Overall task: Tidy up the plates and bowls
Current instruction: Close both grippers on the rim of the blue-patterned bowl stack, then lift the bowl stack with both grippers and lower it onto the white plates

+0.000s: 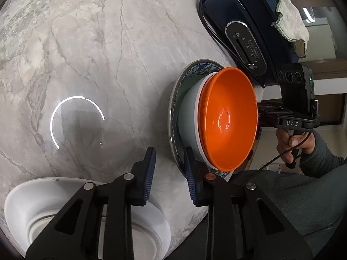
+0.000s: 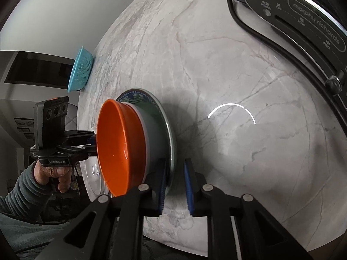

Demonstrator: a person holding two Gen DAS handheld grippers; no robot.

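Sitting stacked on the marble table (image 1: 108, 43) is the set we are watching: the orange bowl (image 1: 227, 117) nests in a pale grey bowl (image 1: 188, 117), and both rest on the patterned plate (image 1: 173, 112). Now the left gripper (image 1: 170, 158) hangs at the plate's near edge with its jaws released, bare marble showing between the blue pads and one finger (image 1: 190, 173) crossing in front of the rim. Over on the plate's other side, the right gripper (image 2: 176, 164) has its jaws drawn almost together right at the rim, clenched tight, though whether the pads really pinch the plate I cannot tell, since one finger covers that spot. From the left wrist view the right hand (image 1: 292, 143) grips its handle just past the orange bowl, tips hidden behind it; from the right wrist view the left hand (image 2: 54, 173) mirrors that, its tips also lost behind the bowl. A white dish (image 1: 32, 212) lies near the plate, under the left gripper's frame. Beyond the plate stands a dark appliance (image 1: 245, 21) with a cloth (image 1: 290, 21) draped on top and a black cord (image 1: 208, 28) trailing beside it. Well apart from the plate, at the table's far edge, a blue colander (image 2: 80, 71) waits
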